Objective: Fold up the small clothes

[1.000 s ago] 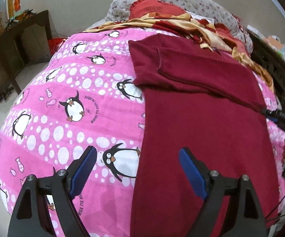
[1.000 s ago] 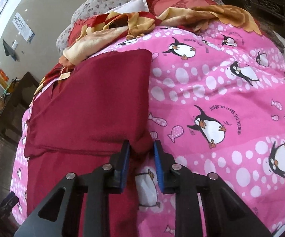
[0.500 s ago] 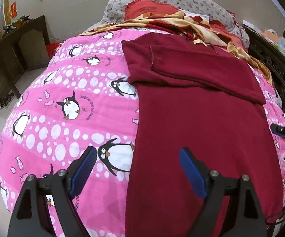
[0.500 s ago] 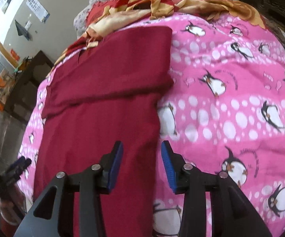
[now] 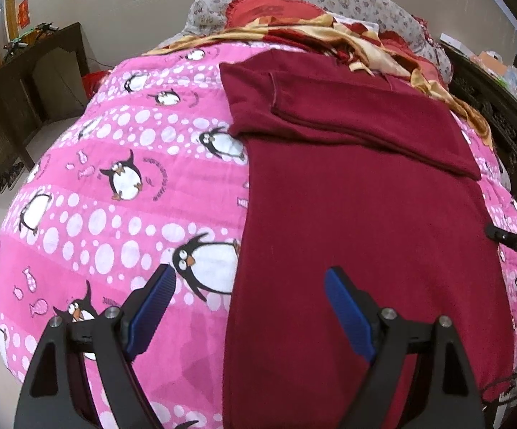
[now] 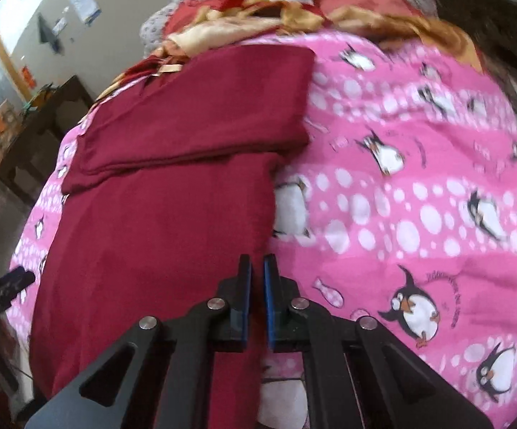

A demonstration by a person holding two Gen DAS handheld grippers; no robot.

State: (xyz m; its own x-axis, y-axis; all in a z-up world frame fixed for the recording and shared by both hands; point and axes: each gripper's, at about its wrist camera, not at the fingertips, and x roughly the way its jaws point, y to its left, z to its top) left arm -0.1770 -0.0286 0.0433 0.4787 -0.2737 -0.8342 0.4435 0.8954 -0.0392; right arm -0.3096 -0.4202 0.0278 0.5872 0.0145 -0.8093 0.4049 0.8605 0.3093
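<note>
Left gripper [image 5: 247, 304]: fingers spread wide, empty.
Right gripper [image 6: 257, 279]: nearly closed over the maroon garment's [image 6: 172, 193] 3 o'clock edge.

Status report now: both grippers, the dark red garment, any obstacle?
Left gripper open, above the dark red garment, left edge. Right gripper nearly closed at its right edge; grasp unclear. Garment flat on penguin quilt, top folded. No obstacle.

Pink penguin quilt [image 5: 122, 164] covers bed; rumpled red-gold cloth [image 5: 330, 32] at far end; dark wooden furniture [image 5: 25, 93] left.
</note>
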